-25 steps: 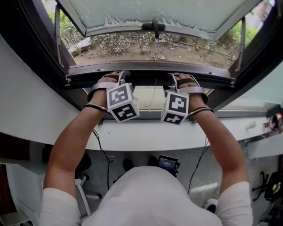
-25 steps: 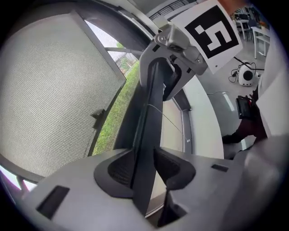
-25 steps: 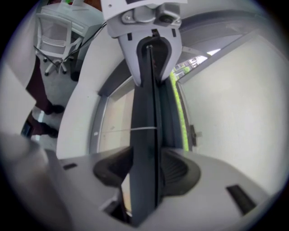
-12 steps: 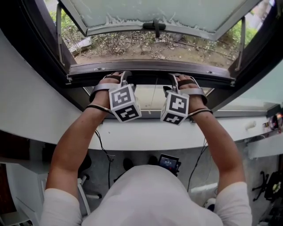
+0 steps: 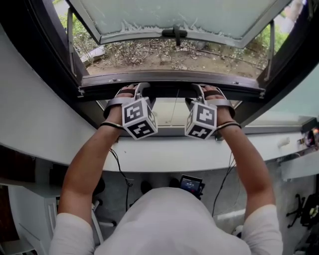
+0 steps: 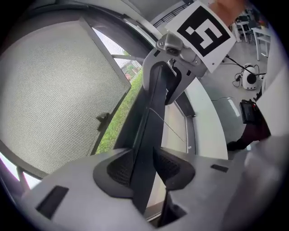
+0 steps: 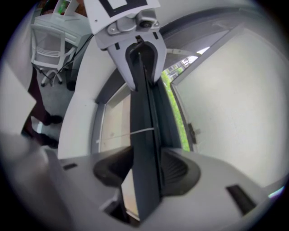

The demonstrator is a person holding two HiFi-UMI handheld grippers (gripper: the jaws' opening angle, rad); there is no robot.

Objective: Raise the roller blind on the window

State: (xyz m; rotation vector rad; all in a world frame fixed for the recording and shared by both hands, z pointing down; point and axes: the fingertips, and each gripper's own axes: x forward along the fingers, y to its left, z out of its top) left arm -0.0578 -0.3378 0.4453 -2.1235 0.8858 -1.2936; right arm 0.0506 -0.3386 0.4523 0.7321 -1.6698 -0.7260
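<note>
A: Where is the blind?
B: Its bottom bar (image 5: 169, 91) lies low across the open window, just above the white sill (image 5: 164, 154). I cannot make out the cloth itself.
A: And the 2 grippers?
B: Both are on that bar, well apart, 1 left of the middle and 1 right of it. The left gripper (image 6: 143, 155) has the flat dark bar on edge between its 2 pads (image 6: 119, 169). Its jaws have just been closing a little, and both pads press on the bar. The right gripper (image 7: 146, 158) clamps the bar the same way.
A: Does the head view show that?
B: No. There the marker cubes (image 5: 138, 117) cover the pads, so only the gripper views show the grip. The head view gives both forearms (image 5: 89, 164), the window pane (image 5: 174, 15) swung outward with its handle (image 5: 174, 32), and the ground (image 5: 164, 55) outside.
A: What do the gripper views add?
B: Each looks along the bar to the other gripper at its far end. The left gripper view shows the pane as a grey mesh surface. The right gripper view shows a white chair (image 7: 49, 45) back in the room. A thin cord (image 5: 172, 107) runs down from the bar between the grippers and shows in all 3 views.
</note>
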